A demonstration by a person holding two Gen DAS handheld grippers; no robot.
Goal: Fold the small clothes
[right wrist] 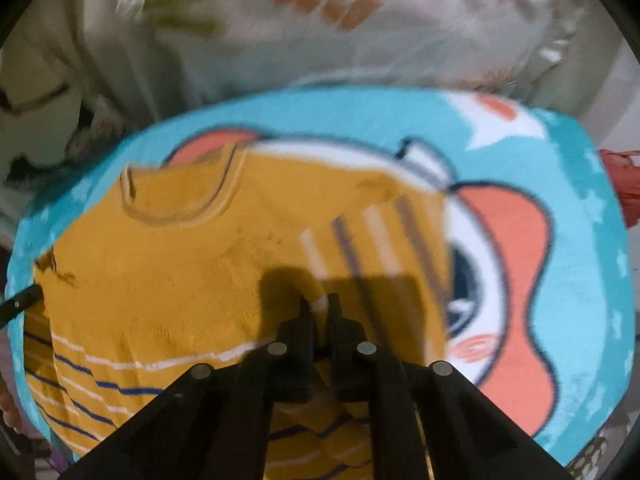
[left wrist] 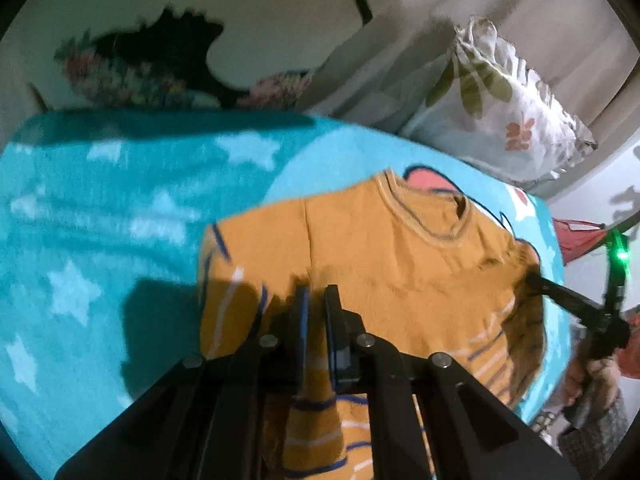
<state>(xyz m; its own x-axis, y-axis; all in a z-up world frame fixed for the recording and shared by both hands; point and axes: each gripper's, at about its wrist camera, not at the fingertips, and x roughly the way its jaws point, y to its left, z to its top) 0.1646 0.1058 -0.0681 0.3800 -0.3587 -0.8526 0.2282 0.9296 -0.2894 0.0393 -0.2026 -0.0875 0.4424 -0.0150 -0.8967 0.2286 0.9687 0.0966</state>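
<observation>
Two tools pinch a small mustard striped sweater spread on a turquoise cartoon blanket: the left tool is clamped on the striped hem, the right tool on fabric near the folded-in sleeve. Each grip apparently readies the lower edge for folding toward the collar. A floral pillow lies beyond.

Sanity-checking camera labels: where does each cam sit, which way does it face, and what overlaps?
Left wrist: on the left gripper, tilted down at the mustard sweater on the turquoise blanket; shows its shut fingers, plus the right gripper and a hand at right.
Right wrist: on the right gripper, tilted down at the sweater's striped sleeve; shows its shut fingers.
Shared: sweater, blanket, floral pillow.
</observation>
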